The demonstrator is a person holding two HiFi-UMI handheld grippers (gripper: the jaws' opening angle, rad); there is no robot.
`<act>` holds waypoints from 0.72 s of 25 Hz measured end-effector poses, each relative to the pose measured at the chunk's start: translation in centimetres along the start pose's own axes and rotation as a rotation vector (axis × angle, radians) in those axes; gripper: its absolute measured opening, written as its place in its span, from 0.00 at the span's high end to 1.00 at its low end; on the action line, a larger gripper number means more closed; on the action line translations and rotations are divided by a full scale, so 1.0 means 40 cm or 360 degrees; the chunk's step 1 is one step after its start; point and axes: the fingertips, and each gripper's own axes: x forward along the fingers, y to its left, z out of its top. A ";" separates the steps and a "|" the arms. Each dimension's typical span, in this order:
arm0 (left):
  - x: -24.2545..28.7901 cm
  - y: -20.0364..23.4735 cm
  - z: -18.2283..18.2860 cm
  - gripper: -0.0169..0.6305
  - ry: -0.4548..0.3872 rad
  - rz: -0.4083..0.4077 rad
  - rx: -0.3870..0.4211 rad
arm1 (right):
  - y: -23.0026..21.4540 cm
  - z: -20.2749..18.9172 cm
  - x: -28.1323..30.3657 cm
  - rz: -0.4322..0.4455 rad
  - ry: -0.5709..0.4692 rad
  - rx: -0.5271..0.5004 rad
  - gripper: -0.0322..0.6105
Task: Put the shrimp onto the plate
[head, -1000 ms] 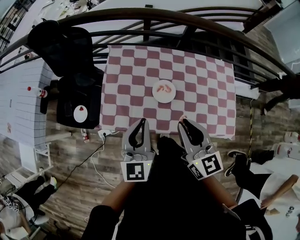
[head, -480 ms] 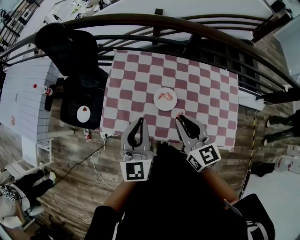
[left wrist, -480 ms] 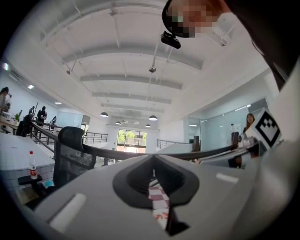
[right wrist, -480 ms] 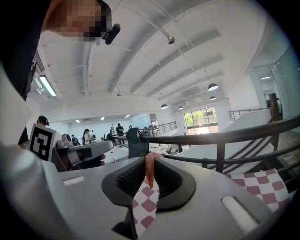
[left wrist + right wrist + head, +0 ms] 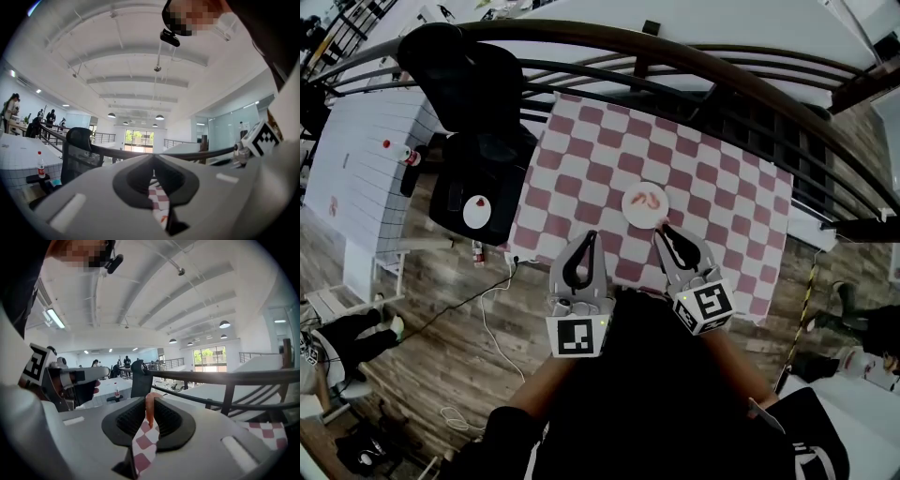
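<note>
Right gripper [image 5: 664, 228], jaws clamped on a curled orange-pink shrimp [image 5: 149, 408]; round white plate [image 5: 627, 208] just beyond at 11 o'clock. Best carried over the plate's centre, lowered, then released. Left gripper [image 5: 591, 234]: jaws closed, empty.

left gripper [image 5: 592, 234]: level, jaws together | right gripper [image 5: 663, 231]: jaws pinching shrimp [image 5: 149, 408]

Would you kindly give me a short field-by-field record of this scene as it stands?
surface: checked cloth on a table
plate: white, on the cloth
shrimp on the plate: pink pieces, count unclear
right gripper: shut on the held shrimp, tips at the plate's near rim
left gripper: shut, empty, beside the right one
status: held shrimp not yet on the plate
</note>
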 end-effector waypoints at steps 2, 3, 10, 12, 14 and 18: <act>0.002 0.003 0.001 0.96 -0.0005 0.0017 0.0006 | -0.001 -0.009 0.016 0.0014 0.0028 -0.0078 0.86; 0.003 0.005 -0.002 0.96 0.0001 0.0029 0.0002 | -0.002 -0.019 0.026 0.0030 0.0044 -0.0085 0.86; 0.007 0.022 -0.013 0.96 0.0009 0.0080 -0.0024 | -0.028 -0.111 0.098 0.0087 0.0174 -0.0001 0.86; 0.004 0.028 -0.013 0.96 0.0006 0.0099 -0.0028 | -0.037 -0.135 0.111 0.0074 0.0213 -0.0050 0.86; 0.002 0.037 -0.020 0.96 0.0034 0.0118 -0.0030 | -0.045 -0.155 0.125 0.0070 0.0249 -0.0096 0.86; 0.003 0.042 -0.015 0.96 0.0024 0.0125 -0.0016 | -0.056 -0.190 0.155 0.0084 0.0302 -0.0147 0.86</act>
